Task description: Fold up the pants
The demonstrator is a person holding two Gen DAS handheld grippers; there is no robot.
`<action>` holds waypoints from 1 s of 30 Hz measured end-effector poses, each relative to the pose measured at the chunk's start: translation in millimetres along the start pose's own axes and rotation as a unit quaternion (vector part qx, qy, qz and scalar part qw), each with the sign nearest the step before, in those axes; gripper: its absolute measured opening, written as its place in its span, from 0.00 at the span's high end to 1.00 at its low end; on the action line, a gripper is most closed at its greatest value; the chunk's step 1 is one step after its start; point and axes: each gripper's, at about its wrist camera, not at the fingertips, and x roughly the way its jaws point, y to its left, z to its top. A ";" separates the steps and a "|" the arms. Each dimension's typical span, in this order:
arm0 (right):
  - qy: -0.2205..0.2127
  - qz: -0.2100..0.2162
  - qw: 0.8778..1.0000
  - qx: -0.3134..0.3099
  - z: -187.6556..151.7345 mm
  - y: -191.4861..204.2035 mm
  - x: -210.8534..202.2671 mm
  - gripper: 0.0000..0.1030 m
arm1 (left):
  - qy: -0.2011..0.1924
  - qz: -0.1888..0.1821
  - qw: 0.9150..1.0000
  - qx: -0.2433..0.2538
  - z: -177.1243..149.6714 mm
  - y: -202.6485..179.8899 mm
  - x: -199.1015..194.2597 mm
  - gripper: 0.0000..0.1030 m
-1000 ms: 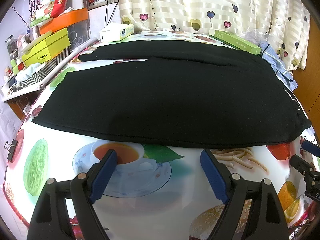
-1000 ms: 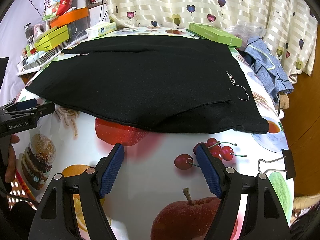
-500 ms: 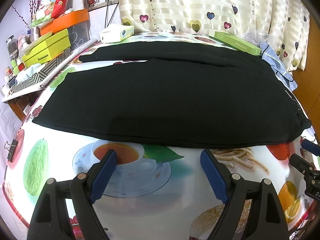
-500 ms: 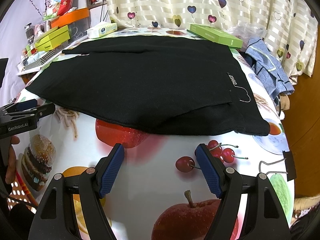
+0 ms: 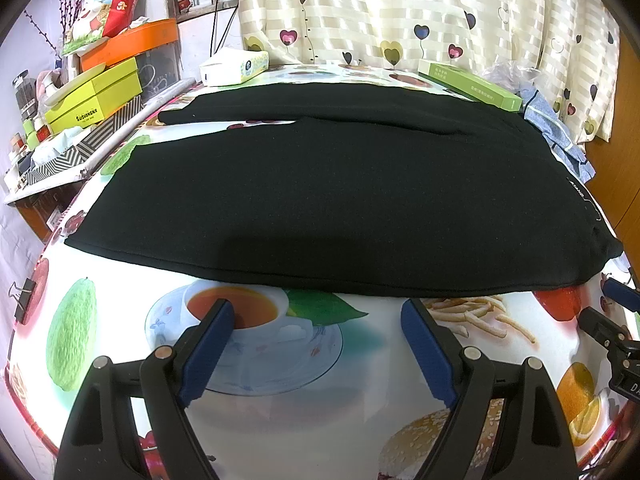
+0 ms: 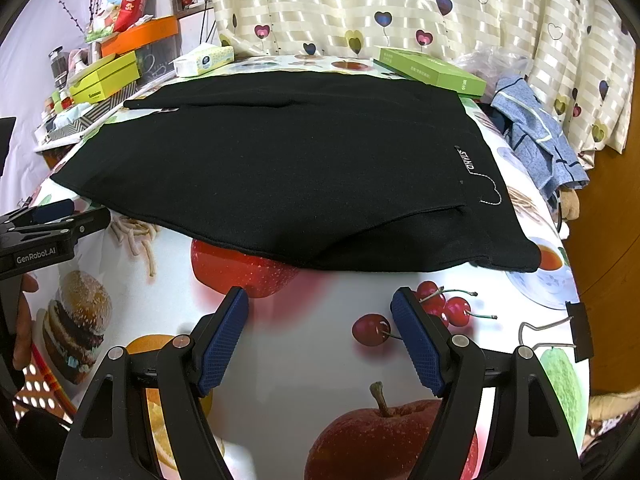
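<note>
I hold both tongs spread wide and empty just above the table [image 5: 304, 408], short of the near hem. The black pants [image 5: 340, 196] lie flat across the middle of the table, legs running off to the left, waistband with the small white stitching at the right end. The step in hand, as I judge it, is to take the near long edge and carry it over to the far one. To do it well I should slide each lower finger under the hem, pinch both layers, and lift evenly so the cloth does not drag. The left tongs [image 5: 316, 336] sit near the hem's middle; the right tongs [image 6: 320, 320] sit nearer the waist end, where a lower layer peeks out.
</note>
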 end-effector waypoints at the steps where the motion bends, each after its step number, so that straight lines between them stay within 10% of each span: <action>1: 0.000 0.000 1.000 0.000 -0.3 0.6 0.0 0.28 | 0.000 0.000 1.000 0.000 -0.6 -0.4 -0.2 0.15; 30: -0.022 0.060 0.995 -0.078 18.6 -0.3 -33.3 0.28 | -0.030 -0.042 0.998 0.035 12.0 -2.7 -27.7 0.25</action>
